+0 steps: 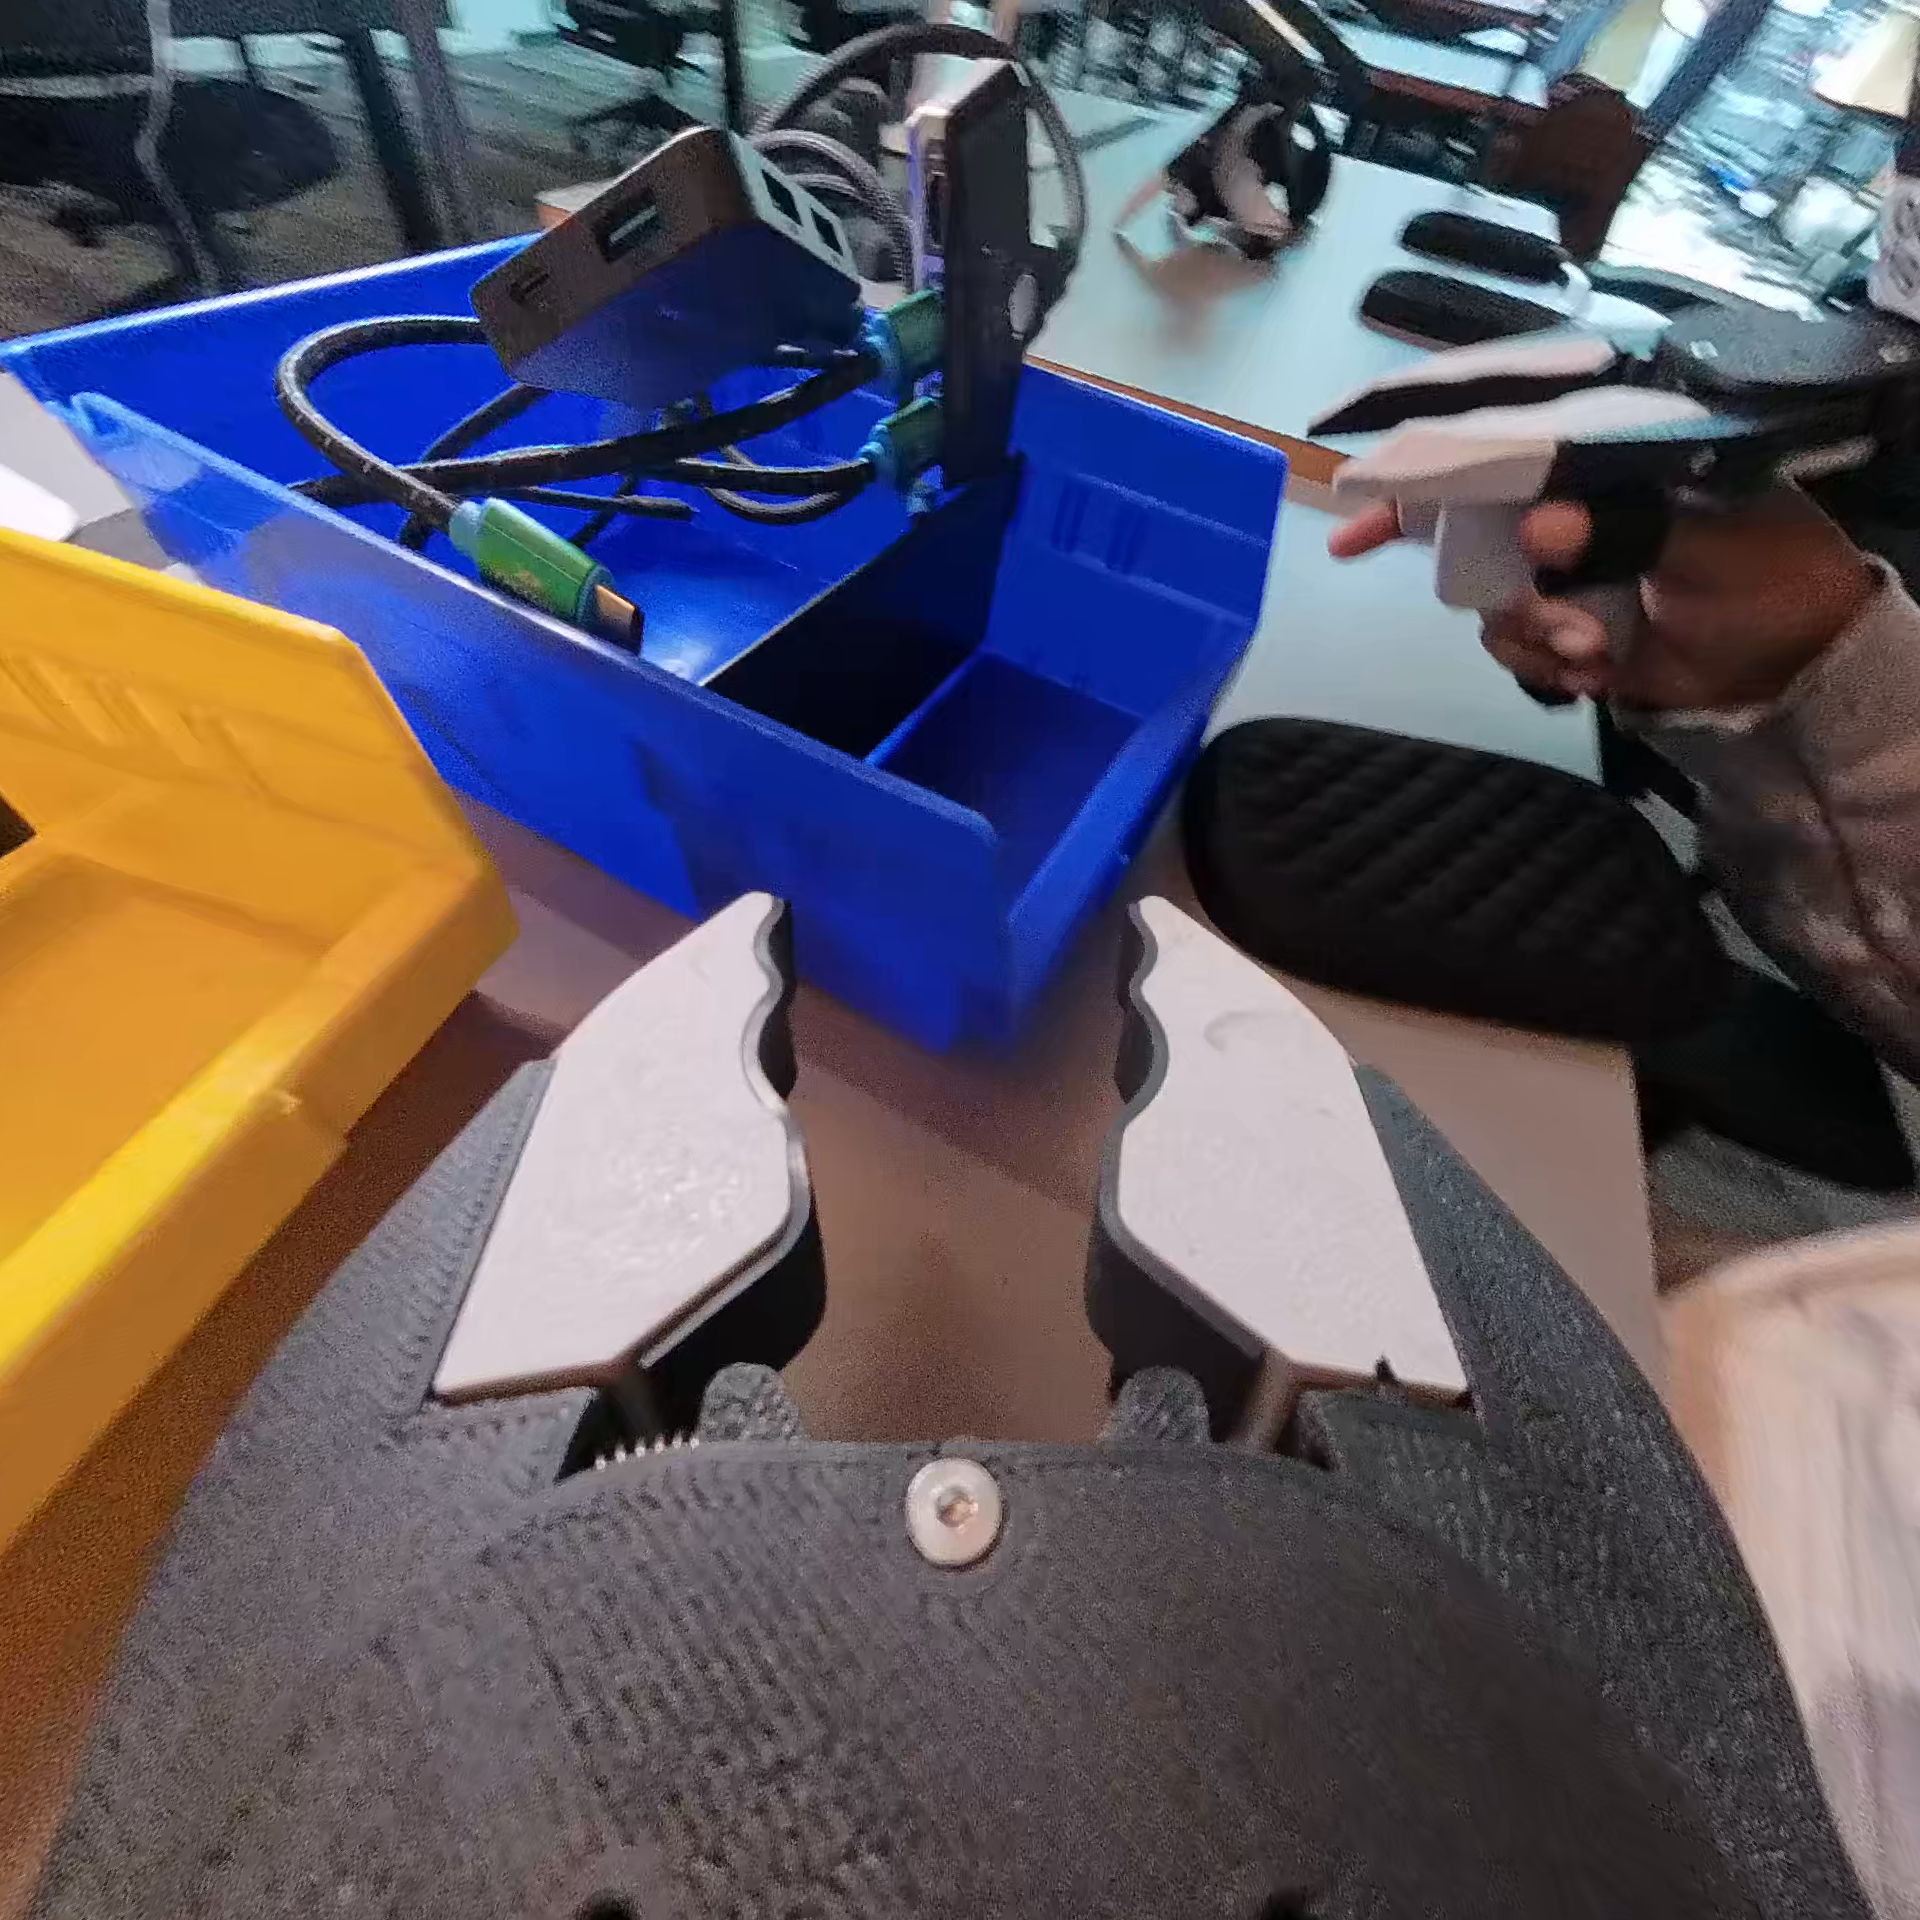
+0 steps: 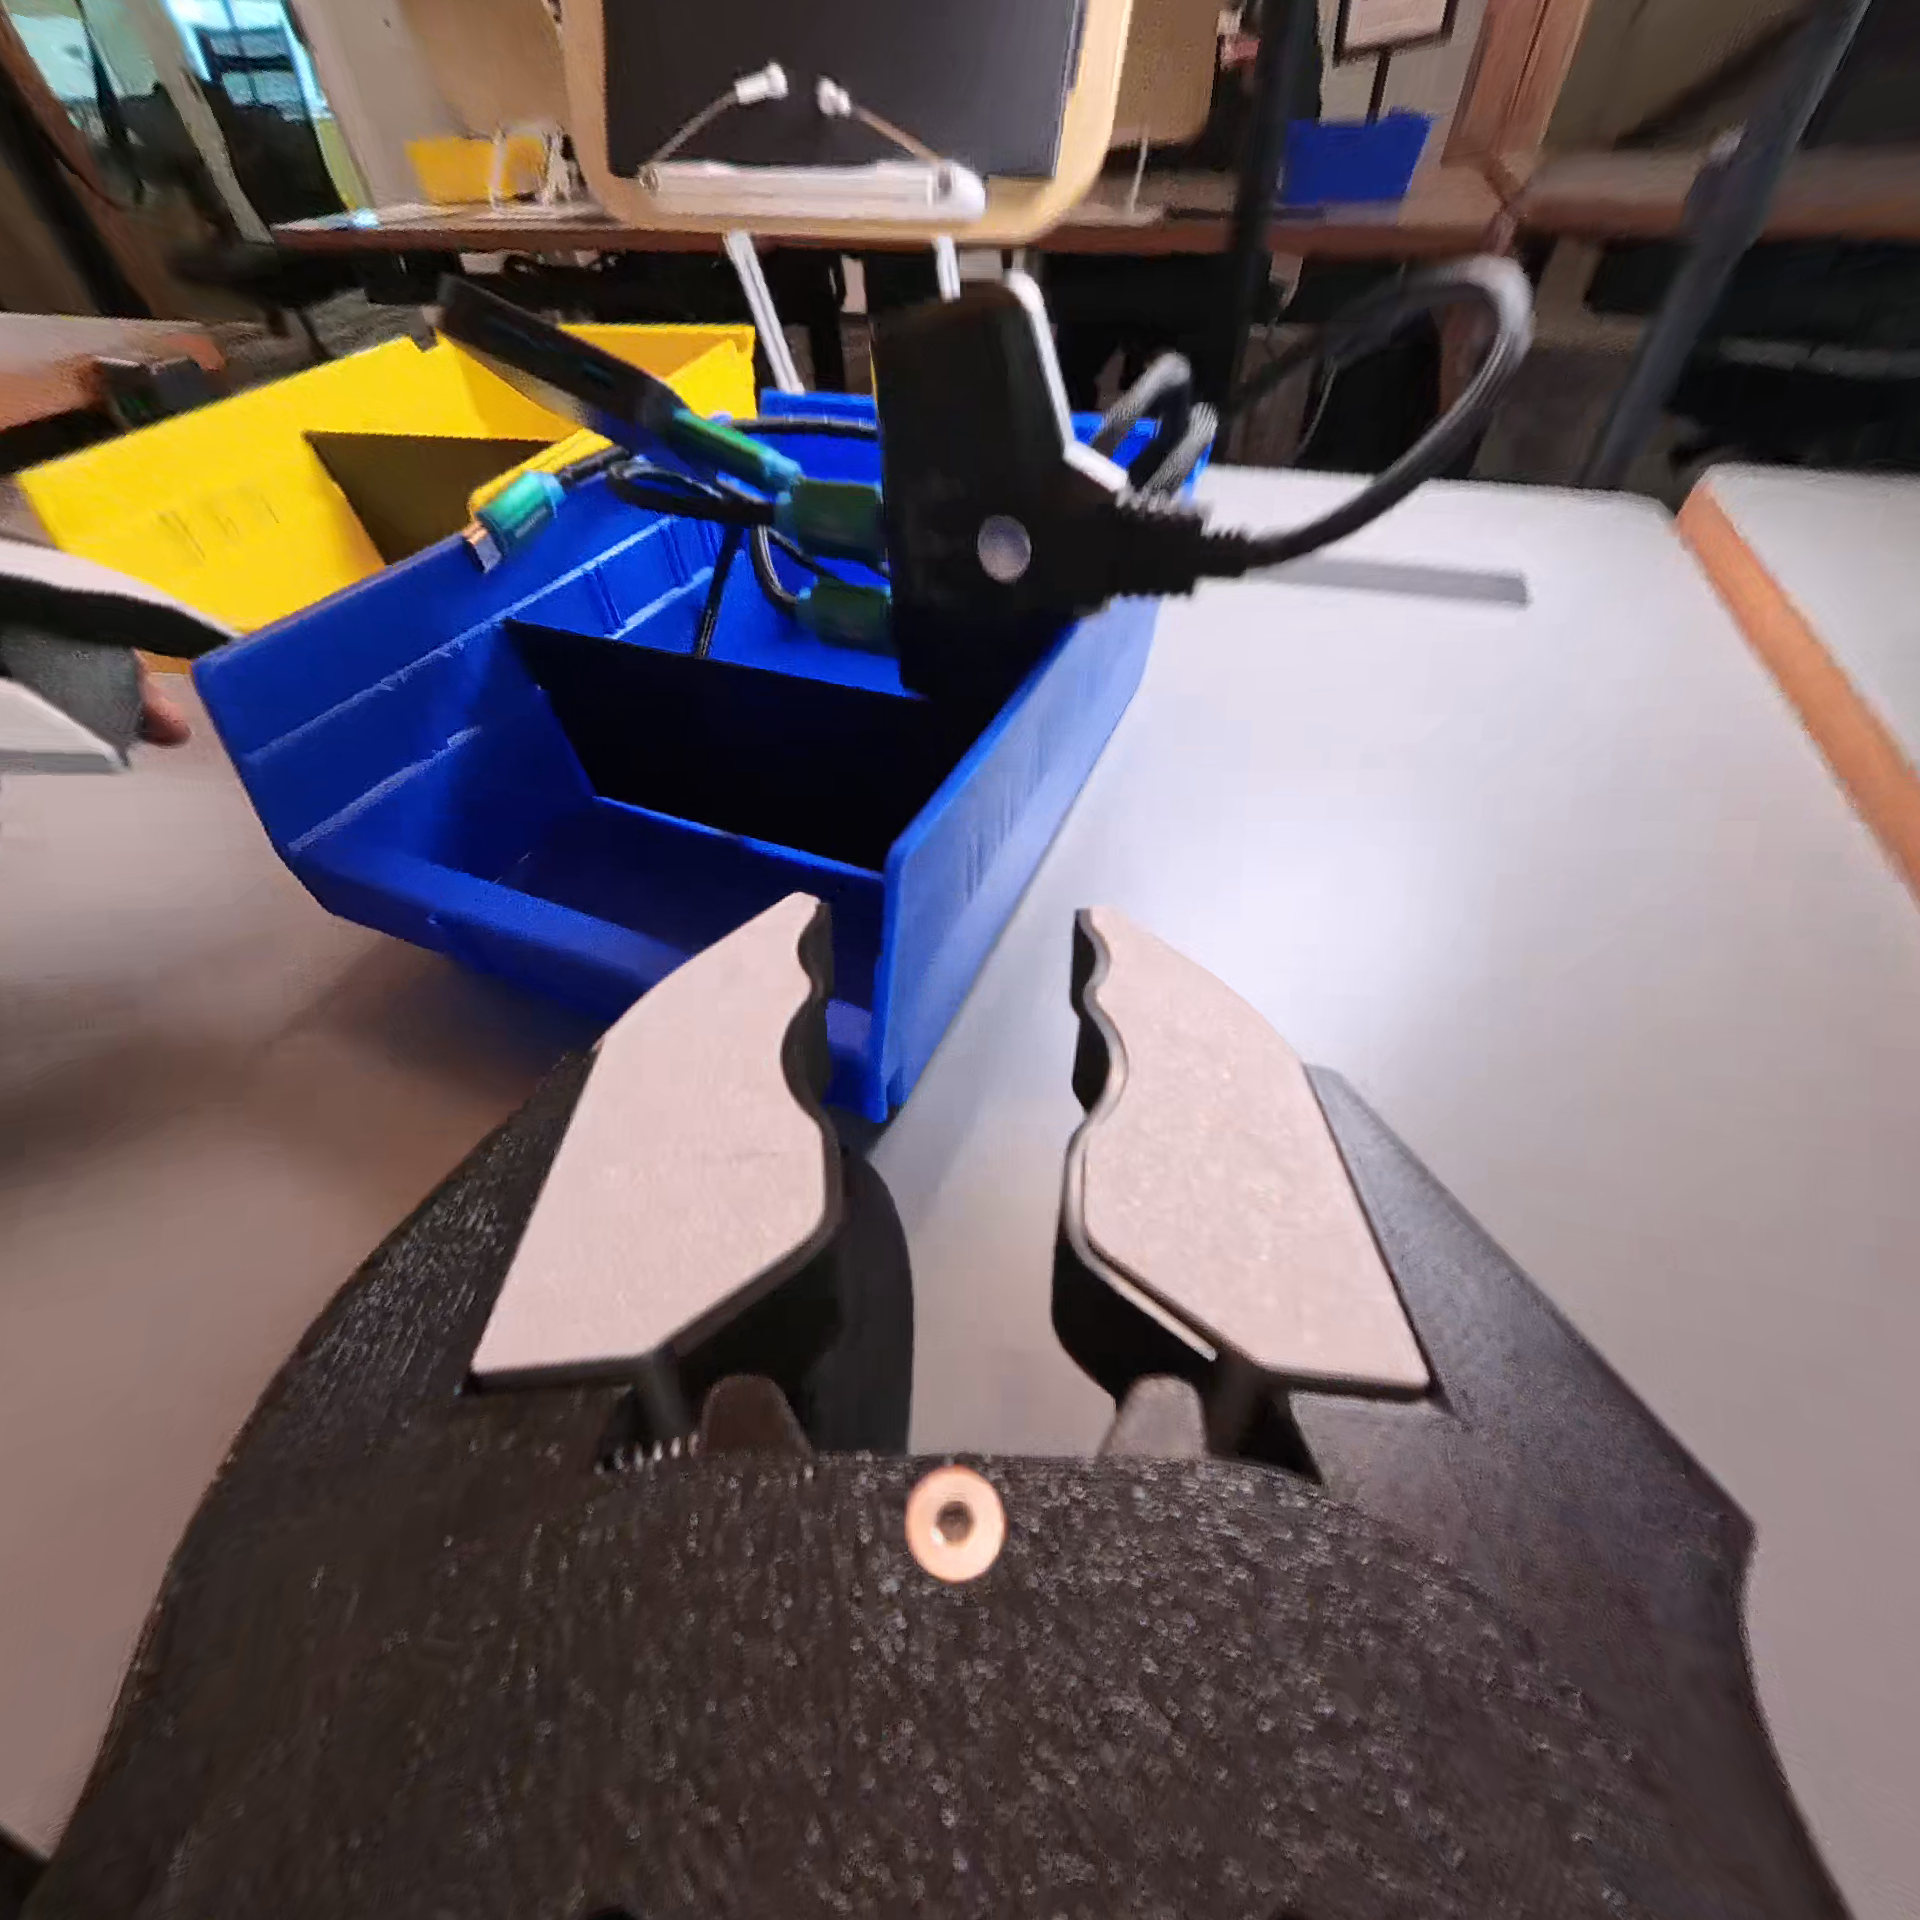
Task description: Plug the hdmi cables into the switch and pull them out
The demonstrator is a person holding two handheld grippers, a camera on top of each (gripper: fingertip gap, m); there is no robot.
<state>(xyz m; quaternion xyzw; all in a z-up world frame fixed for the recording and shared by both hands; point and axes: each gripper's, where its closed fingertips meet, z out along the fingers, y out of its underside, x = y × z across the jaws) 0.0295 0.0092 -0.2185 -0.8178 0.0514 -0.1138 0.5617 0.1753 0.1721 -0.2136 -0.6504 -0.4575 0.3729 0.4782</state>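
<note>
Blue bin point(image 1: 1091, 582) of moulded plastic on grey table point(image 2: 1455, 831), split by a dark divider point(image 1: 831, 665) into a long rear compartment and a short front one. Rear compartment crowded: dark flat switch point(image 1: 665, 270) lying tilted across the far rim, ports facing outward; a second black slab-shaped adapter point(image 2: 977, 499) standing near upright against the divider, round pale spot on its face, thick black cord point(image 2: 1434, 416) arching off it over the table. Braided black hdmi cables point(image 1: 436, 468) looped in the rear compartment, green-shelled plugs; two green plugs point(image 1: 914, 374) seated in the upright adapter, one loose plug point(image 1: 540, 566) resting on the near wall with metal tip exposed. Front compartment holding nothing visible.

Yellow bin point(image 1: 208, 935), same ribbed plastic, just beside the blue one on the left. Black quilted oval pad point(image 1: 1455, 862) on the table to the right of the bin.

Left gripper point(image 1: 956, 925) low over the table, short of the bin's near corner, fingers apart, nothing between; grey flat plates with scalloped black inner edges, rough printed black body. Right gripper point(image 2: 951, 935) likewise spread and empty, tips just before the bin's front corner; seen in left view point(image 1: 1455, 436) hand-held to the right of the bin. Bin wall standing between both grippers and the cables.
</note>
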